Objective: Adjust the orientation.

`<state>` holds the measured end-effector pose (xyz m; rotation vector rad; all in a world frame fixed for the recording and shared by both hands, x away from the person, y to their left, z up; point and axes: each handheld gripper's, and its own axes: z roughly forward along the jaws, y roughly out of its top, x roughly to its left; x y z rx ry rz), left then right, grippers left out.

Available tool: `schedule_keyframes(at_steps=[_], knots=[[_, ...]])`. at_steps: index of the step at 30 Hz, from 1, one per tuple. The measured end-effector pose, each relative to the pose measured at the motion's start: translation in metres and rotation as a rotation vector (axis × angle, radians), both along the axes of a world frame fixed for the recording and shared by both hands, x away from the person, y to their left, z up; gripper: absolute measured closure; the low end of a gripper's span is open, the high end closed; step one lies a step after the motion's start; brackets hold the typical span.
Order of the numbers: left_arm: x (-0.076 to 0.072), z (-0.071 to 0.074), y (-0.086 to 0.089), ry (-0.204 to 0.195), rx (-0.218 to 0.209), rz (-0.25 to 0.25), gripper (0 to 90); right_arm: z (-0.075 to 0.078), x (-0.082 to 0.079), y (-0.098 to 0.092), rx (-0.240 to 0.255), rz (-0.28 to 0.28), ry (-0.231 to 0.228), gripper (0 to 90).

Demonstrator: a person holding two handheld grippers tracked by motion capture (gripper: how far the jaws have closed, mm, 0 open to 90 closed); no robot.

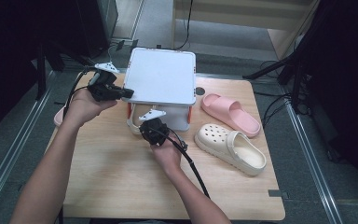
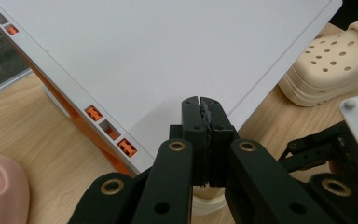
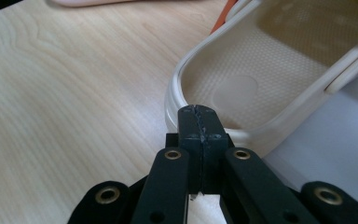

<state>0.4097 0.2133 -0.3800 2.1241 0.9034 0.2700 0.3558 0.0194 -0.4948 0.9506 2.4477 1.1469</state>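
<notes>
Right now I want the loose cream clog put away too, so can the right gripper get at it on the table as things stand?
Probably yes. The cream clog lies in the open on the table, just beside the right gripper, with bare wood between them. That gripper's shut jaws sit at the heel rim of another clog under the white shelf, so they must open first.

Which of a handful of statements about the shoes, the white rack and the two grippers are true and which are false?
1. The left gripper has its jaws shut over the white rack's top. True.
2. A pink slide lies right of the rack. True.
3. The cream clog beside it stands on top of the rack. False: it lies on the table.
4. The right gripper has its jaws wide open. False: they are shut, at the rim of a cream clog under the rack.
5. The rack's top carries a shoe. False: it is bare.
</notes>
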Motion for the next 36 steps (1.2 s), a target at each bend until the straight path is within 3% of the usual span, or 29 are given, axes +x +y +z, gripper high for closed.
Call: schedule_keyframes(at_steps=[11, 13, 15, 19, 25, 28, 36], knots=[[-0.001, 0.0, -0.003, -0.002, 0.008, 0.002, 89.6, -0.003, 0.017, 0.012, -0.014, -0.044, -0.027, 90.0], [-0.001, 0.0, -0.002, -0.004, 0.007, 0.002, 89.6, -0.003, 0.018, 0.012, -0.003, -0.05, -0.011, 90.0], [0.0, 0.0, 0.0, -0.01, 0.006, 0.003, 89.5, -0.002, 0.018, 0.01, 0.023, -0.042, 0.044, 90.0], [0.001, 0.0, 0.001, 0.0, 0.0, 0.003, 89.4, 0.006, 0.009, 0.004, 0.045, -0.013, 0.064, 90.0], [0.001, 0.001, 0.0, 0.014, -0.014, 0.017, 88.0, 0.015, -0.008, -0.012, 0.062, 0.035, 0.089, 89.3], [0.003, -0.001, 0.002, 0.032, -0.052, 0.022, 82.1, 0.017, -0.018, -0.027, 0.071, 0.054, 0.118, 86.9], [0.002, 0.003, 0.004, 0.09, -0.075, 0.033, 65.0, 0.021, -0.034, -0.064, 0.095, 0.09, 0.146, 86.2]])
